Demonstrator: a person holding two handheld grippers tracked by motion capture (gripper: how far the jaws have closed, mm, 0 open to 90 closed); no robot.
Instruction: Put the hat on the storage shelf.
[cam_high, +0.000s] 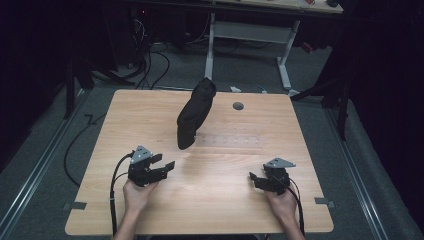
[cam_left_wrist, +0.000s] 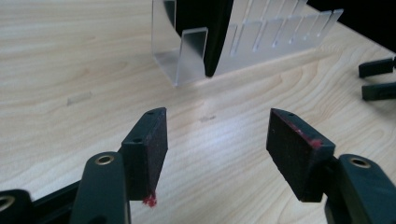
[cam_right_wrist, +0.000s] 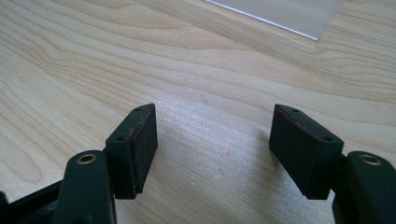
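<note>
High view puts your left tool (cam_high: 162, 162) near the front left of the light wooden desk (cam_high: 210, 200), held in your left hand (cam_high: 136, 195), with its jaws spread apart and nothing between them. Your right tool (cam_high: 256, 179) sits near the front right, held in your right hand (cam_high: 282, 202), its jaws also apart and empty. Both tools are well apart from each other.

Between and beyond them, toward the middle of the desk, a black, soft, elongated fabric bundle (cam_high: 195, 112) stands tilted at the left end of a clear slotted acrylic rack (cam_high: 235, 141). Neither tool touches it.

Left gripper view looks past your open jaws at that rack (cam_left_wrist: 261, 39), with the dark bundle's lower end (cam_left_wrist: 212, 42) hanging down beside one of the clear dividers. Bits of red show on the pads (cam_left_wrist: 156, 144). The other tool (cam_left_wrist: 378, 79) appears at the right edge.

Right gripper view shows your jaws wide apart over bare wood, a clear corner of the rack (cam_right_wrist: 289, 14) beyond.
</note>
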